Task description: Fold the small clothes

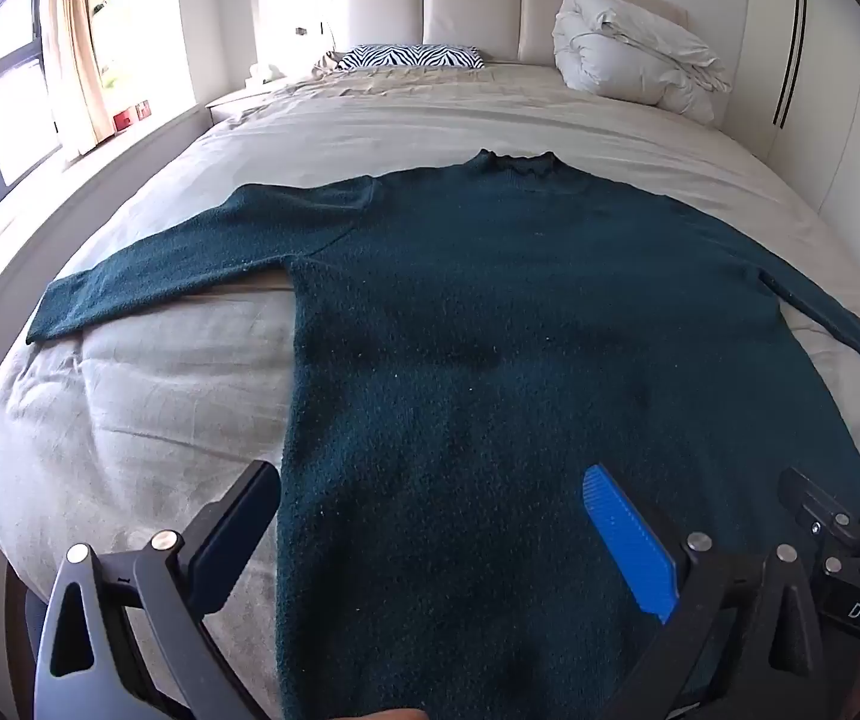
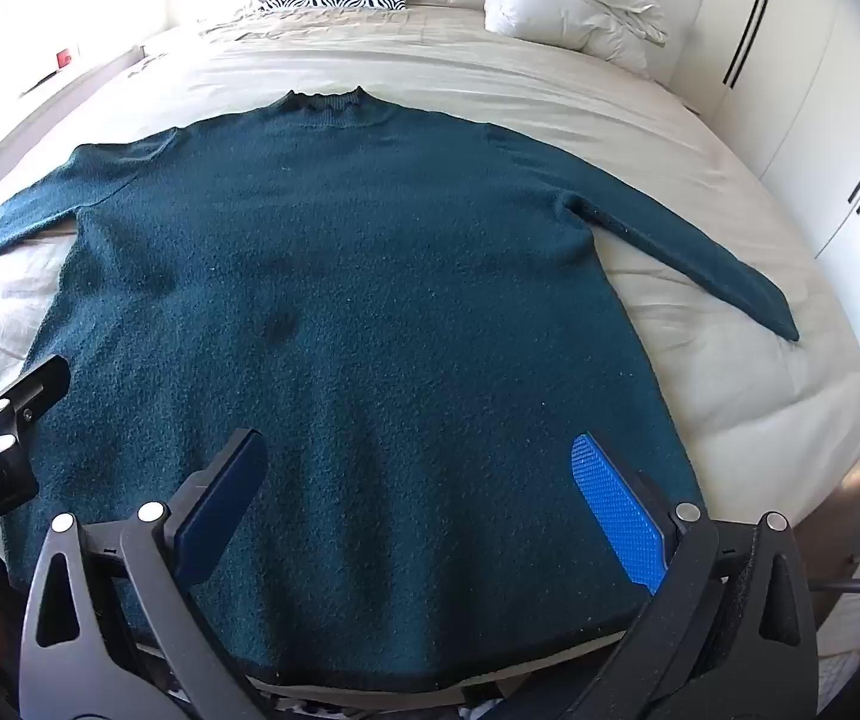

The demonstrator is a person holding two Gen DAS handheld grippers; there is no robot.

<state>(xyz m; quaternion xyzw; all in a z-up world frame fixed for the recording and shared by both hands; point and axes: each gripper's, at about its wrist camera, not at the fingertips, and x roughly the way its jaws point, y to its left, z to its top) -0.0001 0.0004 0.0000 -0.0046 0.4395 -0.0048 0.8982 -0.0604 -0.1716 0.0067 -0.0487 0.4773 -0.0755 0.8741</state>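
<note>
Gaping tongs (image 2: 424,480) above spread sweater (image 2: 334,300)

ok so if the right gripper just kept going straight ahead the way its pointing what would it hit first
Most likely the dark teal sweater. The right gripper is open and points along the sweater's body toward the collar, angled down at the bed. Its height above the knit is unclear.

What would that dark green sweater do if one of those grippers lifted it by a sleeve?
The sweater would probably droop: it is soft knit, lying flat on the bed. Its fuzzy surface likely grips the ridged blue pads rather than slipping. The body may drag after, being far broader than the sleeve.
</note>
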